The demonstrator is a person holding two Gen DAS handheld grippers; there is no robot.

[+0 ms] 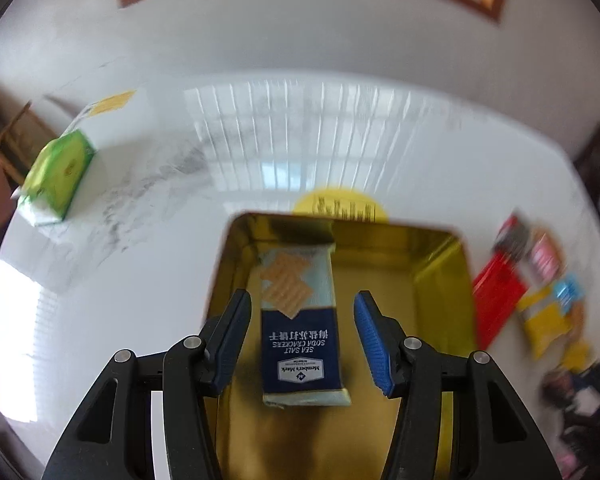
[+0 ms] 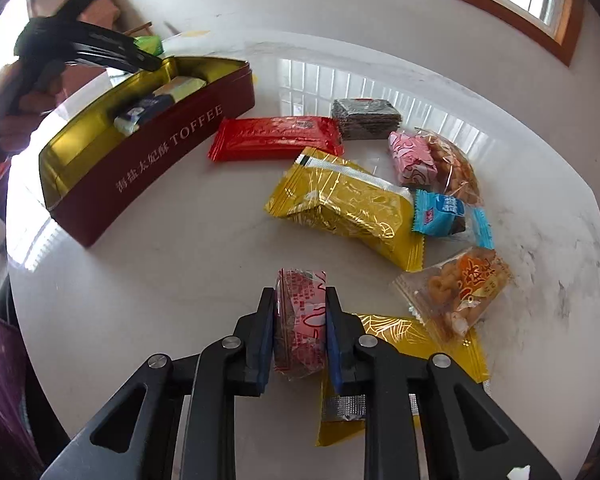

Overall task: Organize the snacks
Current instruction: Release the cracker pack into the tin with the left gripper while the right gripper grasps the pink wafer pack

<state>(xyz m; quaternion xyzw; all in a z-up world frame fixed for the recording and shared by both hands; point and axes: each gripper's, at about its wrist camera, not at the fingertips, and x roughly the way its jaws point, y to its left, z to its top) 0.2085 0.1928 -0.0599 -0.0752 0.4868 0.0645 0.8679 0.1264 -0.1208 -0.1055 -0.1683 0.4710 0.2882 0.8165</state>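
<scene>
A dark red toffee tin with a gold inside stands open on the white marble table. In it lies a blue-and-white soda cracker pack, also visible as the cracker pack in the right wrist view. My left gripper hovers over the tin, open, its blue pads clear of the pack on both sides. My right gripper is shut on a pink-and-red snack packet held on edge just above the table.
Loose snacks lie right of the tin: a red packet, a gold packet, dark wafers, a pink packet, a blue candy, a clear bag of fried snacks. A green-and-white box sits far left.
</scene>
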